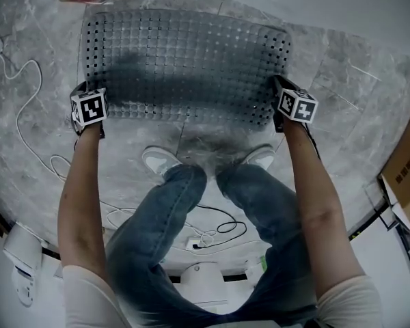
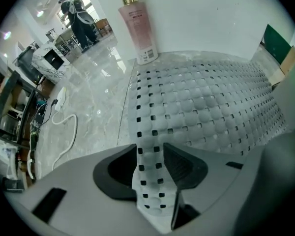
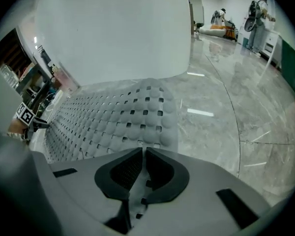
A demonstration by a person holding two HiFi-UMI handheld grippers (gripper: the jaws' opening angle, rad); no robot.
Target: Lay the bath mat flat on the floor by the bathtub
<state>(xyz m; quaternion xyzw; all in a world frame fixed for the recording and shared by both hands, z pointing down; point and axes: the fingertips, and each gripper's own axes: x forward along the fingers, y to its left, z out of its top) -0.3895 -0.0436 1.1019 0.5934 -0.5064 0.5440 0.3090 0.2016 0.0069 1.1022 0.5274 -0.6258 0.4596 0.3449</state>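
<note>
Bath mat (image 1: 184,63) long axis left-right; right gripper (image 3: 142,168) jaws pinching end, left gripper (image 2: 151,162) jaws spread.

Place: mock bathroom corner set up inside a large lab or workshop hall.
Floor: polished grey marble-look tiles (image 1: 369,108), running far back into open space.
Bathroom signs: white bathtub (image 3: 113,33); pink pump bottle (image 2: 139,28) standing at its foot; perforated grey bath mat (image 1: 184,63) spread on the tiles beside it.
Workshop signs: white cable (image 2: 74,129) loose on the floor; cluttered dark racks (image 2: 10,107) of equipment; cardboard box (image 1: 406,162) at the edge.
Background: people (image 3: 258,14) standing far back at white benches.
</note>
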